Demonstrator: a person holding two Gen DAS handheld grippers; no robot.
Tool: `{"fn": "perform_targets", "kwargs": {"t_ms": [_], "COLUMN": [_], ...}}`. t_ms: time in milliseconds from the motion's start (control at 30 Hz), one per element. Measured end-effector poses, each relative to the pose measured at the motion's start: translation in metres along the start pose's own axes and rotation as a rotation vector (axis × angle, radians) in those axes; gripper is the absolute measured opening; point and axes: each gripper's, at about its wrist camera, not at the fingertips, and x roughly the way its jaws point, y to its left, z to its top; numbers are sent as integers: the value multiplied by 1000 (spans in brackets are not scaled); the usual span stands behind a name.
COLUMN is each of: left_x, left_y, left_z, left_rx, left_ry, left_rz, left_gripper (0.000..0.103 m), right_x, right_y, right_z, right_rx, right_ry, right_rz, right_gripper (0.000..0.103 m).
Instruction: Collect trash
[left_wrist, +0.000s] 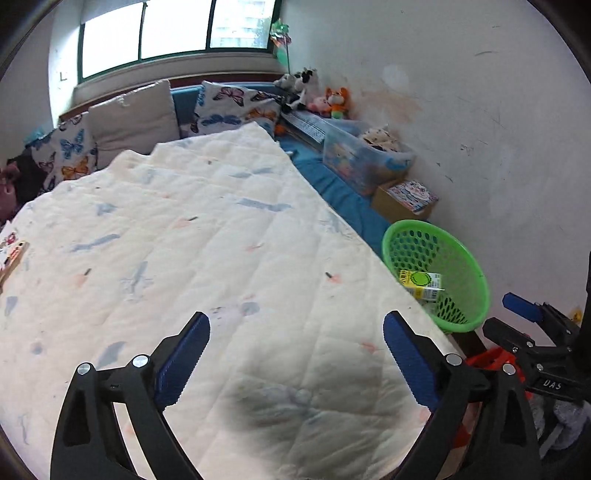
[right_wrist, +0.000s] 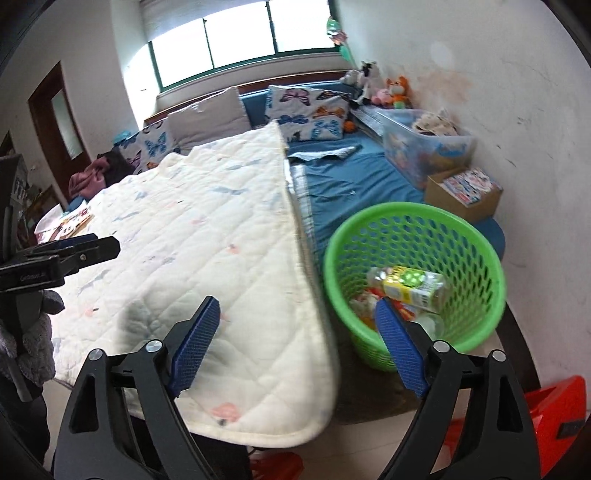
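Observation:
A green perforated basket (right_wrist: 476, 236) stands on the bed's near right corner, beside the white quilt (right_wrist: 207, 236). In it lie a clear bottle with a yellow-green label (right_wrist: 410, 282) and other crumpled wrappers (right_wrist: 364, 306). The basket also shows in the left wrist view (left_wrist: 469, 273), with the bottle (left_wrist: 421, 282) inside. My right gripper (right_wrist: 297, 314) is open and empty, held above the quilt's edge just left of the basket. My left gripper (left_wrist: 297, 332) is open and empty over the quilt (left_wrist: 184, 240).
A clear storage bin (right_wrist: 424, 144) and a cardboard box with a printed pack (right_wrist: 465, 192) stand along the right wall. Pillows (right_wrist: 310, 107) and plush toys (right_wrist: 391, 90) sit at the bed's head. A red object (right_wrist: 554, 413) is on the floor. Books (right_wrist: 74, 221) lie at the quilt's left.

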Motion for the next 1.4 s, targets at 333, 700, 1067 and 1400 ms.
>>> {"fn": "perform_targets", "kwargs": {"t_ms": [333, 700, 1067, 1400], "left_x": [-41, -65, -71, -72], "left_y": [35, 54, 53, 56], "left_z": [-25, -46, -63, -71], "left_rx": [-39, -65, -67, -80], "left_ry": [-55, -103, -125, -122], "left_rz": [108, 183, 210, 230], "left_gripper": [95, 95, 95, 95], "right_x": [3, -3, -11, -13], "right_y": [44, 57, 60, 66], "right_z": [-4, -12, -14, -15], "right_rx": [-61, -20, 3, -11], "right_ry": [-14, -22, -29, -37], "right_rz": [-20, -5, -1, -3], "right_gripper": [95, 98, 98, 98]}}
